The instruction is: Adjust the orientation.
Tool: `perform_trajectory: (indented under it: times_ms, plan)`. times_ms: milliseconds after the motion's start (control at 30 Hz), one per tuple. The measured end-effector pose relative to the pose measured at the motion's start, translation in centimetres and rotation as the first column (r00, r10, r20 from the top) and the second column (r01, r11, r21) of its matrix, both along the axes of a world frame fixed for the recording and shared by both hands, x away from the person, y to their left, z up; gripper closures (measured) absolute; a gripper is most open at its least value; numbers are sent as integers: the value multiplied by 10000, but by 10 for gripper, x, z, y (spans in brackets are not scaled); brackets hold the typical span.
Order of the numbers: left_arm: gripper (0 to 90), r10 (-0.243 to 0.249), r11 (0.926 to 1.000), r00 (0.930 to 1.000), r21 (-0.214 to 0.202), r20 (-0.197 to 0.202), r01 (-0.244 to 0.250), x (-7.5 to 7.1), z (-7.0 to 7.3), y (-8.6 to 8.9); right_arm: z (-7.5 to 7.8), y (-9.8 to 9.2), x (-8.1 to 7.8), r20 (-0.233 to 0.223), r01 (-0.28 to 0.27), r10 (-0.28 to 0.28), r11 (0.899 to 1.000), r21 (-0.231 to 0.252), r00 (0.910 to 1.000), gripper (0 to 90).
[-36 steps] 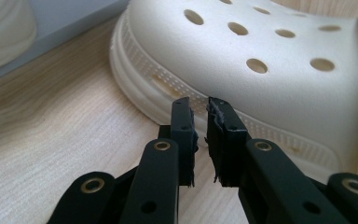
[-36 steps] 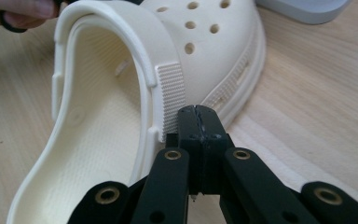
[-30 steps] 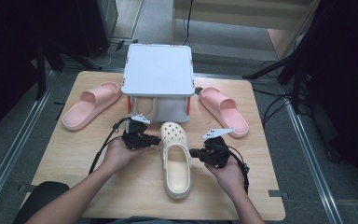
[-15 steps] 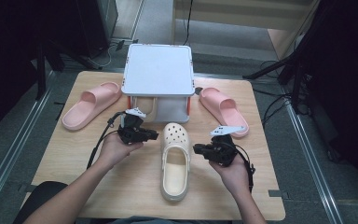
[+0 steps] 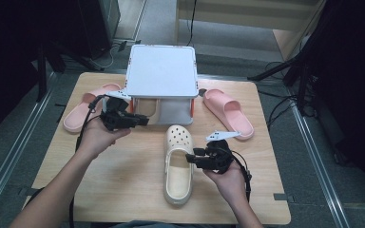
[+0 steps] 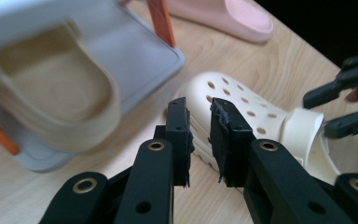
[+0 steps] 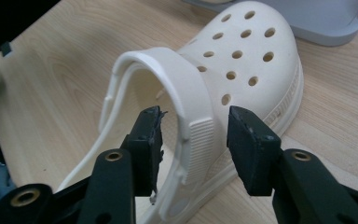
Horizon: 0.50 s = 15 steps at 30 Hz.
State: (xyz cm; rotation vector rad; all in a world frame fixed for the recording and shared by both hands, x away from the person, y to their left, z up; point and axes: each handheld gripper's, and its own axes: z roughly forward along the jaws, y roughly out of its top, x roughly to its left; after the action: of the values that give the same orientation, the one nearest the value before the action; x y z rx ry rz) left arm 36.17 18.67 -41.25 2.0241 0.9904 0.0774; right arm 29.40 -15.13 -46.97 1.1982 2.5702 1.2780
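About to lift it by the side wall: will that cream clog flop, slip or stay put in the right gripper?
The cream clog looks like moulded foam, so probably light and a bit springy. The right gripper straddles its side wall and strap, jaws just opened, pads not pressing. The strap is thin and may flex. Gripped there, off-centre, the long shoe could droop at the toe.

Black right gripper (image 7: 193,140): 2 jaws, brass-ringed screws, trailing cable.

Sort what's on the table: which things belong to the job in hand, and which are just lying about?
In the job:
- cream clog, between the right tool's opened jaws
- its mate on the grey rack
- left tool

Lying about:
- two pink slides
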Motion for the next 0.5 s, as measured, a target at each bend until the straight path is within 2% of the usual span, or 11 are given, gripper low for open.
perform_trajectory:
  times_ms: [200,500]
  plan:
    - [764,217,9996,9997,-157,115,-216,12,20,11,-8,7,8,-97,-88,83,9989,-462,9999,557]
    - [763,549,9985,9984,-50,160,-548,40,37,19,-13,11,14,-124,-174,168,9984,-532,9998,506]
